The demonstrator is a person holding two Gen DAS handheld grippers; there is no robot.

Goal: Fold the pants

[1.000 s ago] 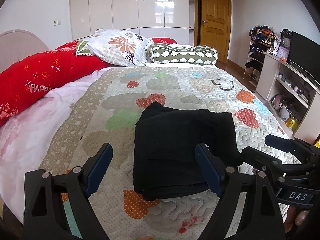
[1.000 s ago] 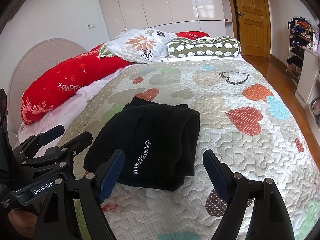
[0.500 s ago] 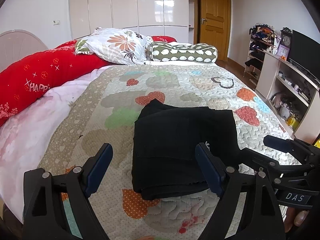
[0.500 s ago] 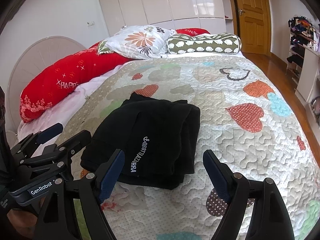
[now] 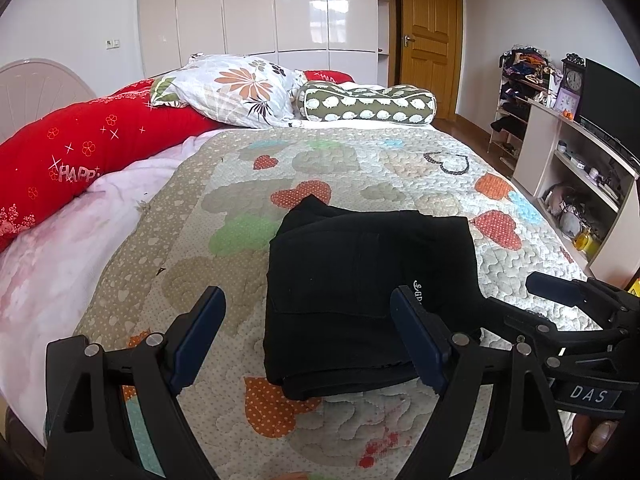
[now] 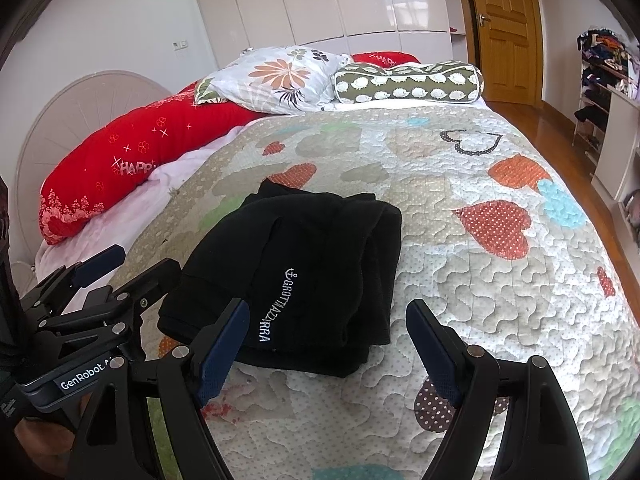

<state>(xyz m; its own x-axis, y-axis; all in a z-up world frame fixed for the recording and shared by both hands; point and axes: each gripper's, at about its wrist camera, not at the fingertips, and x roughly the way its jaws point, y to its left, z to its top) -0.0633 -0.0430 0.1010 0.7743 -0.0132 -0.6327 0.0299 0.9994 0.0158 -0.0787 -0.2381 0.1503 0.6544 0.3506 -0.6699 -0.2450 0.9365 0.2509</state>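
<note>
Black blue-padded left gripper (image 5: 308,336) hung spread and empty at lower left; the pants (image 5: 368,288) lay folded mid-frame on the quilt (image 5: 400,172); the right gripper (image 6: 328,344) gaped too. Folding looked finished; only withdrawal or tidying seemingly remained.

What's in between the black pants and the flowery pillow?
Only bare heart-patterned quilt lies between the folded black pants and the flowery pillow; nothing sits on that stretch. Both wrist views show it.
</note>
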